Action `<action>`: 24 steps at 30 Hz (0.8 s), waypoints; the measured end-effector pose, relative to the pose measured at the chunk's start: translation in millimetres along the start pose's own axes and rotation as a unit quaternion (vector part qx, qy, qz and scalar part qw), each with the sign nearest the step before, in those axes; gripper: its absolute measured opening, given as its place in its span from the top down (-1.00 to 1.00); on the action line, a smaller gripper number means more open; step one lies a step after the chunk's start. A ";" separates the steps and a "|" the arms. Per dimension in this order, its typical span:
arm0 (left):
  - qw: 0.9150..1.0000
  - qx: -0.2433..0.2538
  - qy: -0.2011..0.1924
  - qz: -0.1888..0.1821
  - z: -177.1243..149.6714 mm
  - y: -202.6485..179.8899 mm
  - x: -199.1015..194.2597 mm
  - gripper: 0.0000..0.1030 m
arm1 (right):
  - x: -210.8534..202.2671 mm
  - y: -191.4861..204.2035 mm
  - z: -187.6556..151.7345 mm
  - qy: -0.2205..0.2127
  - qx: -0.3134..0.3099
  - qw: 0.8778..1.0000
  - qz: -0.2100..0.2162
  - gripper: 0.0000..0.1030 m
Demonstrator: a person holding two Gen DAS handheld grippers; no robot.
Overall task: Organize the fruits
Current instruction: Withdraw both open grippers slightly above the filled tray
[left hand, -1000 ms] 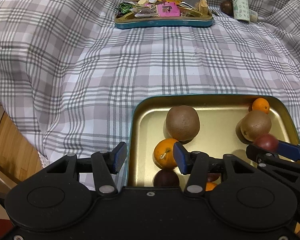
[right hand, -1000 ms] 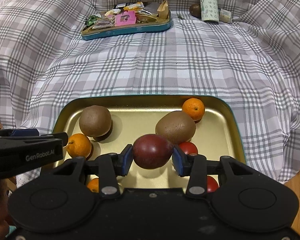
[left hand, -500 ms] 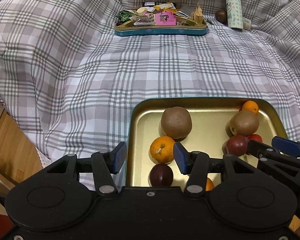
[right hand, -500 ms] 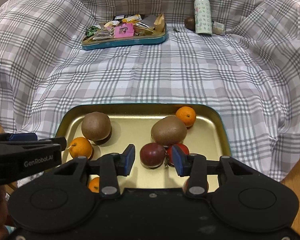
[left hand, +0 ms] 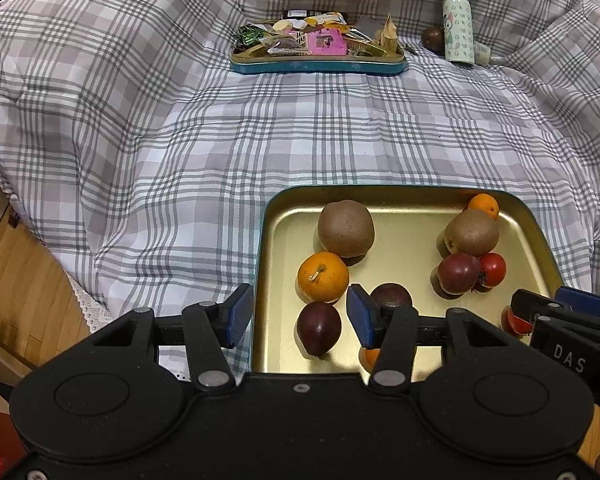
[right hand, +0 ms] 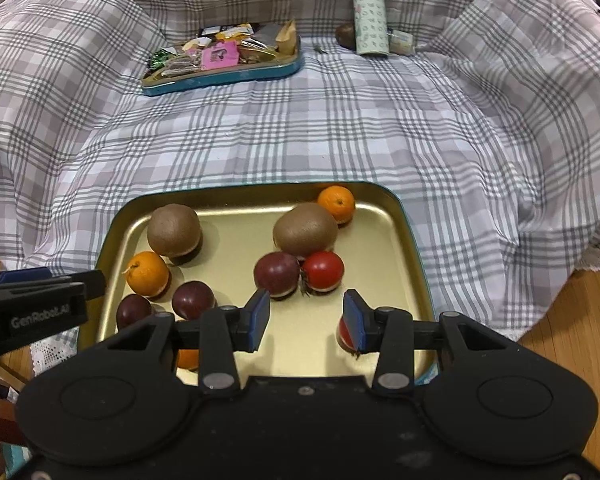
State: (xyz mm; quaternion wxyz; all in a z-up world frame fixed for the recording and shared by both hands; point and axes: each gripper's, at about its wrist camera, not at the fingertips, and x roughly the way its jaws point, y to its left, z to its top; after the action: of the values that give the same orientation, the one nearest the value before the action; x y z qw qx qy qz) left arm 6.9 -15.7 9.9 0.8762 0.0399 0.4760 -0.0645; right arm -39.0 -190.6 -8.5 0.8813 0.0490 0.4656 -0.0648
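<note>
Since a second ago, released from the right gripper (right hand: 306, 320): a dark red fruit (right hand: 277, 274), now resting on the gold tray (right hand: 396, 248), touching a kiwi (right hand: 305, 230) behind it and a tomato (right hand: 323, 271) to its right. Right gripper now wide apart and holding nothing, pulled back over the tray's near edge, with a second tomato (right hand: 342, 330) partly hidden behind its right pad. Left gripper (left hand: 296, 318) likewise wide and empty, straddling the tray's near left rim (left pad over the plaid cloth (left hand: 180, 152), right pad over the tray). Elsewhere on the tray: another kiwi (right hand: 174, 230) at the back left, an orange (right hand: 147, 273) just in front of it, two dark plums (right hand: 193, 299) near the front left, a small orange (right hand: 336, 204) in the back right corner beside the kiwi, and a bit of one more orange fruit (right hand: 188, 358) mostly hidden under the right gripper's body. Far back on the cloth: a teal tin (right hand: 228, 74) full of wrappers, an upright bottle (right hand: 370, 18), and a dark round fruit (right hand: 345, 36) touching the bottle's left side, well apart from the tray.
</note>
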 end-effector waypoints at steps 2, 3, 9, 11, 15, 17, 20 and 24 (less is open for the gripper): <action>1.000 0.000 -0.001 -0.001 -2.0 1.2 -2.1 -0.10 | -0.7 0.0 -1.9 0.004 0.002 1.000 -0.003 0.16; 1.000 0.001 -0.001 -0.001 -3.2 1.5 -2.8 -0.10 | -0.9 0.6 -2.7 0.006 0.001 1.000 -0.004 0.16; 1.000 -0.002 0.007 -0.005 -9.9 4.0 -2.8 -0.10 | 0.5 4.1 -8.9 0.021 -0.007 1.000 -0.015 0.16; 1.000 -0.003 0.011 -0.006 -11.8 4.4 -2.3 -0.10 | 2.0 4.8 -11.3 0.028 -0.010 0.999 -0.017 0.16; 1.000 -0.001 0.019 -0.007 -15.7 3.2 -1.5 -0.10 | 2.7 6.1 -15.4 0.034 -0.013 0.999 -0.025 0.16; 1.000 0.000 0.023 -0.008 -16.9 2.9 -0.4 -0.10 | 2.7 6.4 -16.4 0.035 -0.013 0.999 -0.027 0.16; 1.000 0.000 0.029 -0.009 -18.4 2.3 1.3 -0.10 | 3.5 4.8 -16.9 0.040 -0.011 0.999 -0.027 0.16; 0.999 0.001 0.033 -0.007 -19.5 1.4 1.8 -0.10 | 4.4 2.6 -17.1 0.042 -0.008 0.999 -0.028 0.16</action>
State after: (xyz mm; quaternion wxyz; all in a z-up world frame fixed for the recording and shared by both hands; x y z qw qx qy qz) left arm -8.1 -11.8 -2.2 0.8595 0.0399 0.5047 -0.0698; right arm -50.1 -185.8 -21.7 0.8590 0.0318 0.5041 -0.0835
